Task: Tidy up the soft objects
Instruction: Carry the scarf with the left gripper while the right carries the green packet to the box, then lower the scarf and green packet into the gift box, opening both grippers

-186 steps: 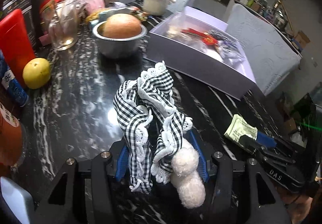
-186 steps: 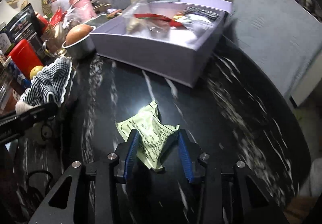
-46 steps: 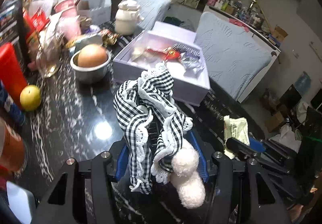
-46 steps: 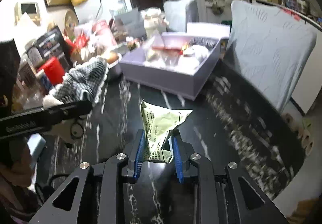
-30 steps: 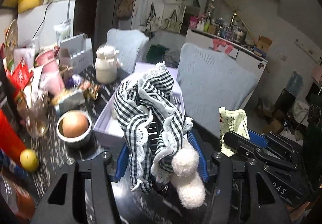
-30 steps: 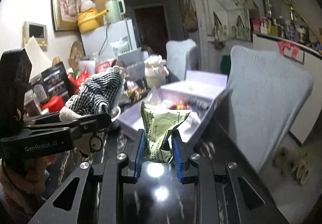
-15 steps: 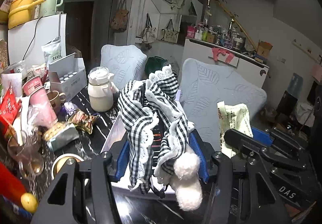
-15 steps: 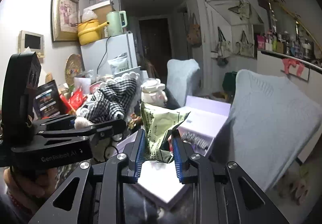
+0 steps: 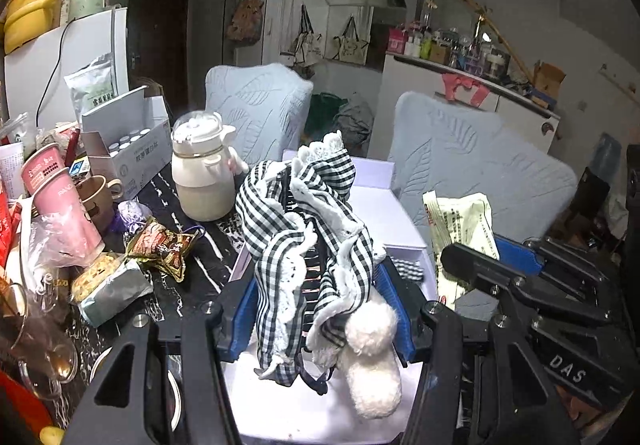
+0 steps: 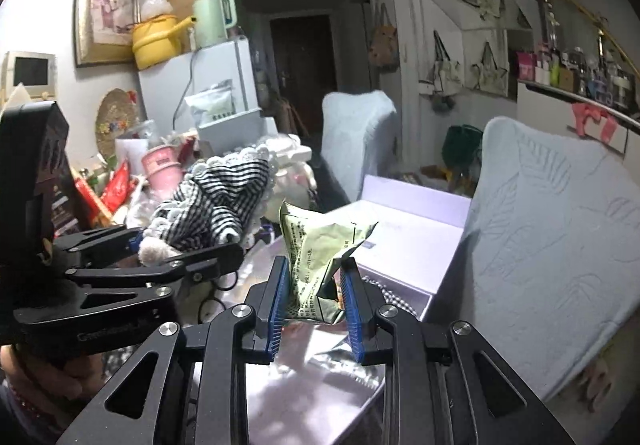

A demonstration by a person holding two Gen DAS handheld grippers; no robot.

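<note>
My left gripper (image 9: 316, 309) is shut on a black-and-white checked cloth item (image 9: 304, 229) with lace trim and white pompoms, held above the open lavender box (image 9: 396, 213). It also shows in the right wrist view (image 10: 216, 205). My right gripper (image 10: 314, 293) is shut on a pale green packet (image 10: 316, 257), also held over the lavender box (image 10: 412, 217). In the left wrist view the green packet (image 9: 460, 221) sits to the right of the cloth. The two grippers are side by side.
The black marble table (image 9: 192, 277) at left is crowded: a cream jug (image 9: 202, 175), pink cup (image 9: 64, 205), snack packets (image 9: 160, 245), a white carton (image 9: 128, 149) and a glass (image 9: 32, 345). Light blue chairs (image 9: 472, 173) stand behind the box.
Both grippers have lifted from the tabletop and moved forward over the lavender box, each still holding its item. The views have tilted up toward the room.
</note>
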